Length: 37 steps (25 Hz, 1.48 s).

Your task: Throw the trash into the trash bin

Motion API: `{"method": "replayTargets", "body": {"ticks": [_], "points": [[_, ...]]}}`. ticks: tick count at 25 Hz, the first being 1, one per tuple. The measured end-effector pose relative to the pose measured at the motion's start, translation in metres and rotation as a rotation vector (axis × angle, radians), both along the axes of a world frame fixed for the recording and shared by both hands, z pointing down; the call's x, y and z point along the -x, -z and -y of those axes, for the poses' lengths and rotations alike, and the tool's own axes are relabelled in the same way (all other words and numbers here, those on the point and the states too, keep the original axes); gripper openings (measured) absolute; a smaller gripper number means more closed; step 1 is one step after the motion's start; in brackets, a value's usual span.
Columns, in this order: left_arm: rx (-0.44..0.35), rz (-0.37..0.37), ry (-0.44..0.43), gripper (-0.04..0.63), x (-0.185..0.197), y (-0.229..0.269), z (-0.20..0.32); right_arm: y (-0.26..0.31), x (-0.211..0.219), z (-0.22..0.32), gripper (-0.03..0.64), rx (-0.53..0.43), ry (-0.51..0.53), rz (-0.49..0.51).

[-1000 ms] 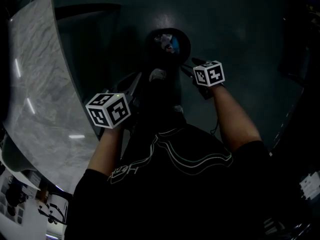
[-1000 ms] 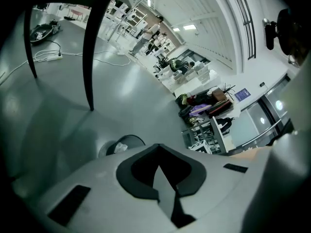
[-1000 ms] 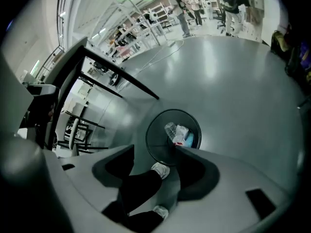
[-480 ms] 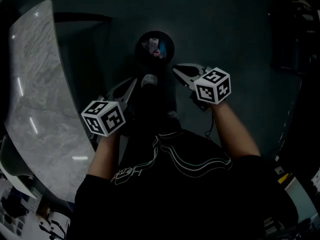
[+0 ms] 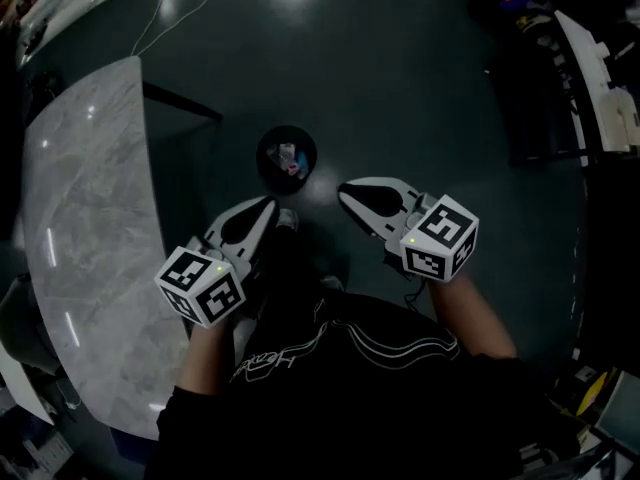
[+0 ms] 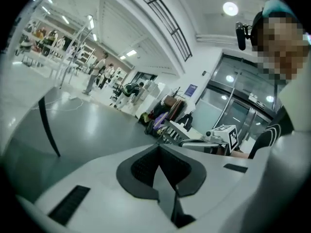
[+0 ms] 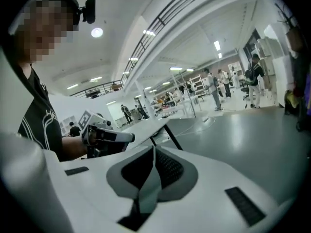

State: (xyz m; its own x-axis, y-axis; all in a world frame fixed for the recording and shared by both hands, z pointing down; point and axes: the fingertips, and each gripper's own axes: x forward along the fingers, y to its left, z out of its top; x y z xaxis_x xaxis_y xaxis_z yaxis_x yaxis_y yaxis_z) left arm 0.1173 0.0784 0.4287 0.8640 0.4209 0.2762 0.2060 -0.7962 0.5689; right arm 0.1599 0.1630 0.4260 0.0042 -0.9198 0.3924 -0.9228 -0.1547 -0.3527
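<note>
inside the trash bin [image 5: 263, 164] lies trash [image 5: 289, 158]; left gripper [image 5: 268, 206], right gripper [image 5: 346, 191] closed.

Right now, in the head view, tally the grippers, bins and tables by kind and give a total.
White two-jaw grippers: 2 (left gripper, right gripper, both shut and empty)
Round black trash bin: 1
Grey marble-patterned table: 1
Total: 4

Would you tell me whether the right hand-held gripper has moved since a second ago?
Yes. The right hand-held gripper has drawn back from the trash bin rim, toward the person.
</note>
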Motion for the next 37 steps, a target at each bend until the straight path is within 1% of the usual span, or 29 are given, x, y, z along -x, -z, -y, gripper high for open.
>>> {"method": "replayTargets", "body": {"ticks": [4,6,9,11,13,15,19,23,27,31,37], "points": [[-0.093,-0.164,-0.009,0.006,0.02,0.074,-0.026,0.073,0.028,-0.018,0.044,-0.16,0.051,-0.114],[-0.121,-0.235,-0.014,0.006,0.031,0.112,-0.043,0.106,0.04,-0.028,0.044,-0.218,0.067,-0.146],[-0.152,-0.307,-0.046,0.006,0.053,0.161,-0.077,0.154,0.06,-0.051,0.044,-0.299,0.069,-0.157],[-0.186,-0.351,-0.072,0.006,0.064,0.183,-0.092,0.18,0.068,-0.06,0.041,-0.356,0.06,-0.188],[-0.21,-0.39,-0.074,0.006,0.072,0.2,-0.097,0.195,0.074,-0.062,0.038,-0.39,0.062,-0.222],[-0.225,-0.42,-0.076,0.006,0.079,0.212,-0.103,0.203,0.08,-0.065,0.037,-0.415,0.07,-0.217],[-0.239,-0.443,-0.067,0.006,0.085,0.226,-0.109,0.216,0.087,-0.071,0.037,-0.434,0.085,-0.211],[-0.223,-0.465,-0.046,0.006,0.094,0.24,-0.109,0.224,0.098,-0.073,0.037,-0.444,0.107,-0.223],[-0.262,-0.485,-0.035,0.006,0.099,0.25,-0.112,0.23,0.105,-0.074,0.037,-0.458,0.128,-0.234],[-0.265,-0.483,-0.018,0.006,0.1,0.25,-0.112,0.232,0.107,-0.074,0.037,-0.466,0.143,-0.239],[-0.265,-0.476,-0.012,0.006,0.098,0.249,-0.114,0.23,0.105,-0.079,0.037,-0.474,0.137,-0.222]]}}
